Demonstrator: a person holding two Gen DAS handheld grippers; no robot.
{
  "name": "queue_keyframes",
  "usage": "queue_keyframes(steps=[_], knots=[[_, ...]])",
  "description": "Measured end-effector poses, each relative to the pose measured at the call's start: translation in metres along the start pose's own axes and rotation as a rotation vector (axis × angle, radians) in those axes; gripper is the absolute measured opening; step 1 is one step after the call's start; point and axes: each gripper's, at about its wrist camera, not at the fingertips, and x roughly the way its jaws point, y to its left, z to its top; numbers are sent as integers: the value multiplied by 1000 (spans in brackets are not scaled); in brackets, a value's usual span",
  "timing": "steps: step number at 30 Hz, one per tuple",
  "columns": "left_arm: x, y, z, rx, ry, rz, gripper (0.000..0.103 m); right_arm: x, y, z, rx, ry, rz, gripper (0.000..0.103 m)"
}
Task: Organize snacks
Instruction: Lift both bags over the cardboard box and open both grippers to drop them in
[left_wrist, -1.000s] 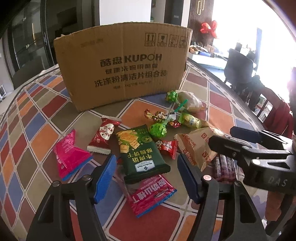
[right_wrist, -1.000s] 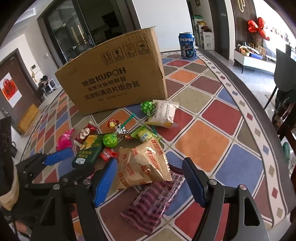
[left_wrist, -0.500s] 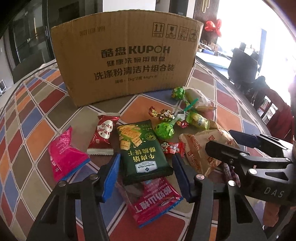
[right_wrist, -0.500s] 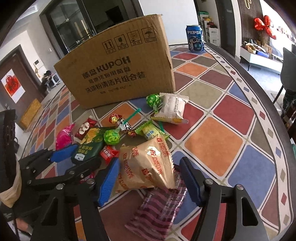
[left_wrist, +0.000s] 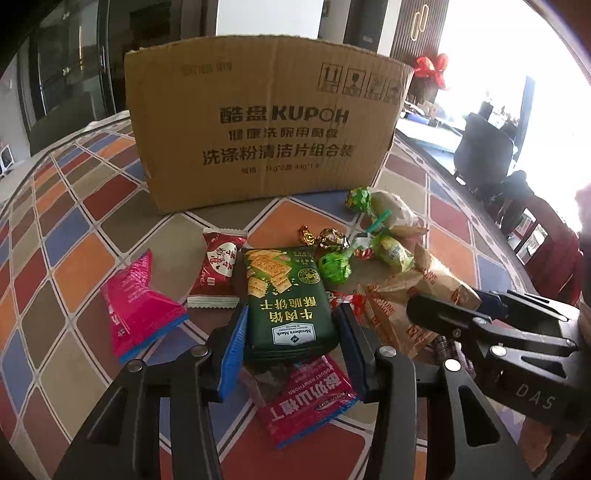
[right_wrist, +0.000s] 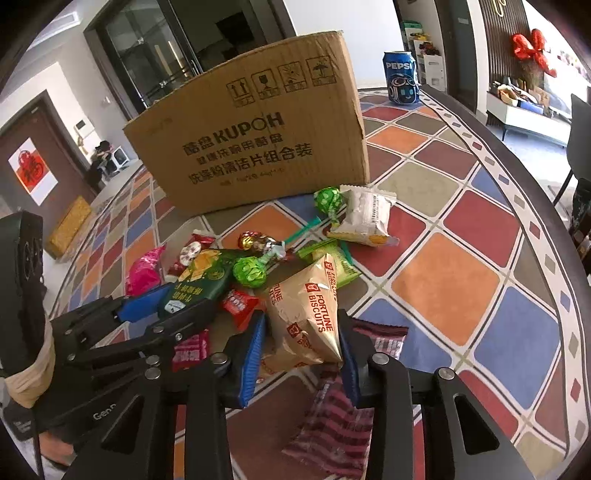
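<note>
Covering the round table (right_wrist: 439, 284) is a cloth of red, orange, blue and grey squares, with lots of bare room on the right side out to its dark curved edge. Behind the snacks stands a big brown cardboard box (left_wrist: 266, 129), upright, with black letters on its flat front. A blue Pepsi can (right_wrist: 400, 75) stands far back, well apart from the pile. The snacks lie in a loose heap in front of the box. The left gripper (left_wrist: 291, 347) has its blue pads on both sides of the shiny green cracker pack (left_wrist: 286, 302), touching or almost touching it. The right gripper (right_wrist: 301, 354) squeezes the crinkly tan fortune biscuit bag (right_wrist: 306, 310), whose sides look pinched. Beside them lie a smooth pink pouch (left_wrist: 136, 314), a red candy pack (left_wrist: 218, 269) and a round green lollipop (right_wrist: 249, 272).
</note>
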Motion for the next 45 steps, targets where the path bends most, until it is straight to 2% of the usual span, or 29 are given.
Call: queue_keyframes(steps=[10,25,38,45], knots=[[-30,-3,4,-10,-62,-8,47,-17,5,-1,-1,-31,-5,37],[-79,-6,32,10,-206,9,47,-58,21,20,-51,-156,-14,37],[-112,2,82,26,-347,51,47,-79,35,70,-90,-306,3,37],[-115,14,110,34,-385,74,47,-81,39,106,-92,-368,14,37]])
